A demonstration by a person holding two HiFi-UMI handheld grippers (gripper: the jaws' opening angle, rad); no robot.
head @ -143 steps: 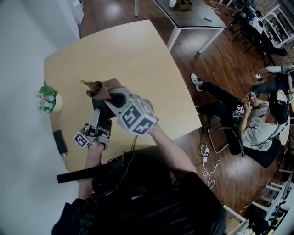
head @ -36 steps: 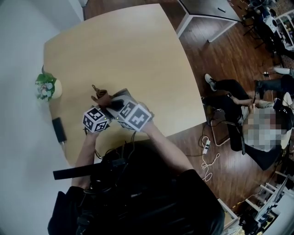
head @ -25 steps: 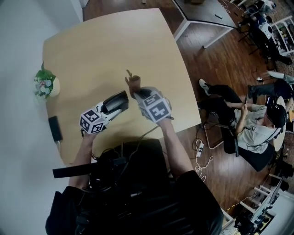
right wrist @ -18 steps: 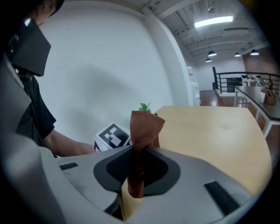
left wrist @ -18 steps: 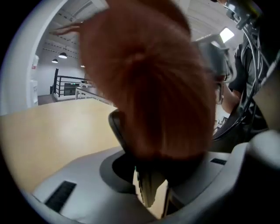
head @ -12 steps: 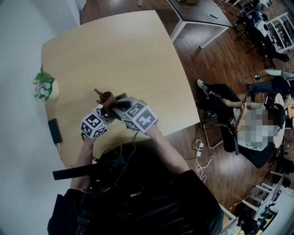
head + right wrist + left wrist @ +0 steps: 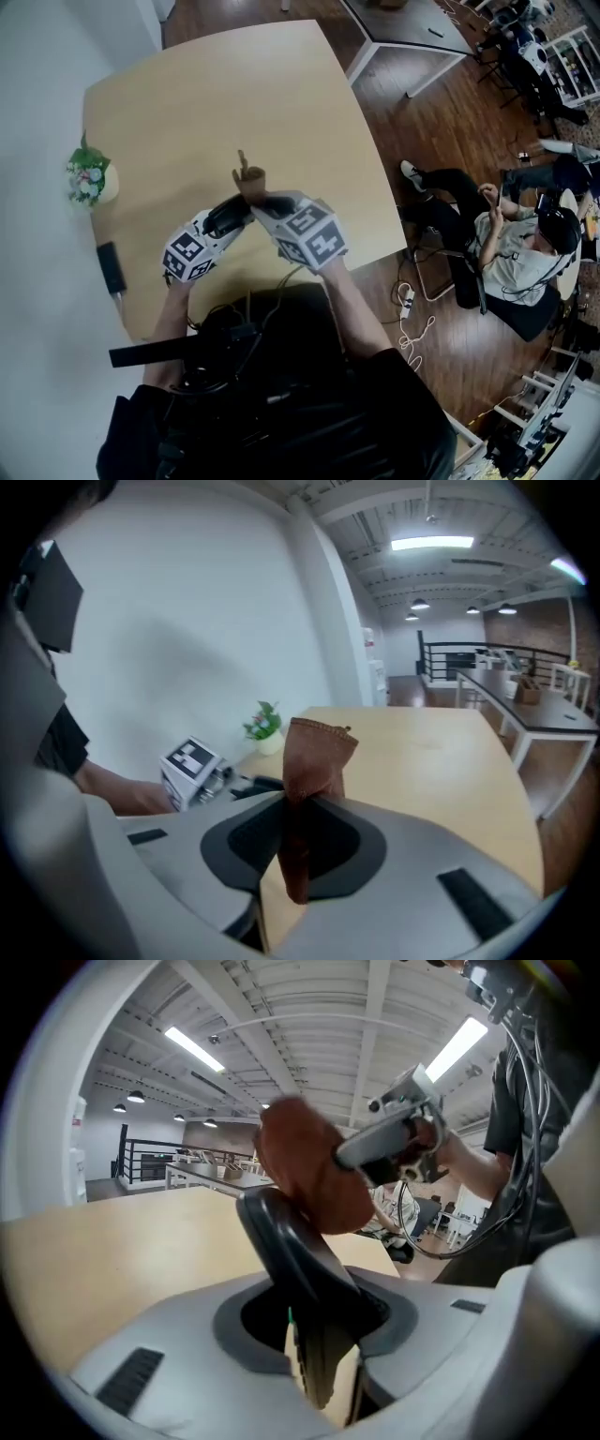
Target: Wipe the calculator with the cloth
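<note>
The left gripper clamps a slim black plastic calculator above the near edge of the pale wooden table. To its right, the right gripper pinches a crumpled brown cloth by the calculator's far end.

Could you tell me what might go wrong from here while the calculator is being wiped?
1. The left gripper grips the calculator by one end only, over the table; a firm wipe might lever it loose and drop it.
2. The right gripper pinches the cloth as a narrow bunch, so it might pull out.
</note>
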